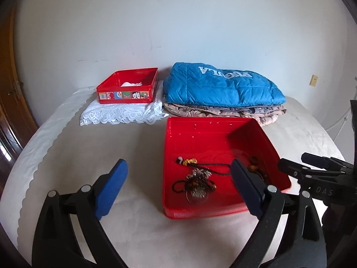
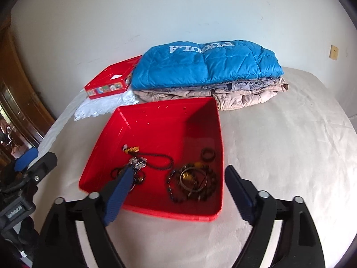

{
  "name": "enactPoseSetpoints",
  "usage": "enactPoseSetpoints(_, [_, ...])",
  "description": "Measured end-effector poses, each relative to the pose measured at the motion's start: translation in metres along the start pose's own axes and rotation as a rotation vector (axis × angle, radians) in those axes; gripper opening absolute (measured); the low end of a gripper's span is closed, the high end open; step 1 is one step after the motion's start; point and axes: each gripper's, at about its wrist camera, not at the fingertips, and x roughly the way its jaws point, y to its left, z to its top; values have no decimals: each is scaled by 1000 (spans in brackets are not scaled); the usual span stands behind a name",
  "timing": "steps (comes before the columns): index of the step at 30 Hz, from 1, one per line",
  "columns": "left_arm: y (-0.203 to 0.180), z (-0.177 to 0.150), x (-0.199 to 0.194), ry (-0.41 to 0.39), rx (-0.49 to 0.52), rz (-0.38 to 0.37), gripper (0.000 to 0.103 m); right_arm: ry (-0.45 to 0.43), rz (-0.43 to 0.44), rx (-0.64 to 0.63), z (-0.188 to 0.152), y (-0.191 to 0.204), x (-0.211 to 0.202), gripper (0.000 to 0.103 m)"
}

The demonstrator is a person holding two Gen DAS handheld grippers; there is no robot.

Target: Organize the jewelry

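We hold both tools, left tool and right tool, spread wide apart above the bed. Tangled necklaces and bracelets fill our red tray.

light: soft, even daylight | shadows: faint | glare: none | focus: slightly soft throughout | edges: strong fisheye bending, dark corners

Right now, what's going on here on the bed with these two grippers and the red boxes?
A person holds a two-finger gripper in each hand over a bed, sorting jewelry. Both the left gripper and the right gripper are open and empty, poised at the near edge of a red tray. Inside lie a black cord necklace, a beaded bracelet, a metal bangle and a dark ring. A red tin sits farther back on a lace cloth, beside a folded blue jacket. Nothing is picked up yet.
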Motion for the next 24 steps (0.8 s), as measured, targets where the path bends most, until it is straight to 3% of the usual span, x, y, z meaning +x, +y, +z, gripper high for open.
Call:
enactPoseSetpoints(9, [-3, -17, -21, -22, 6, 4, 93, -61, -45, -15, -14, 3, -28, 99])
enactPoseSetpoints(24, [10, -30, 4, 115, 4, 36, 96, 85, -38, -18, -32, 5, -2, 99])
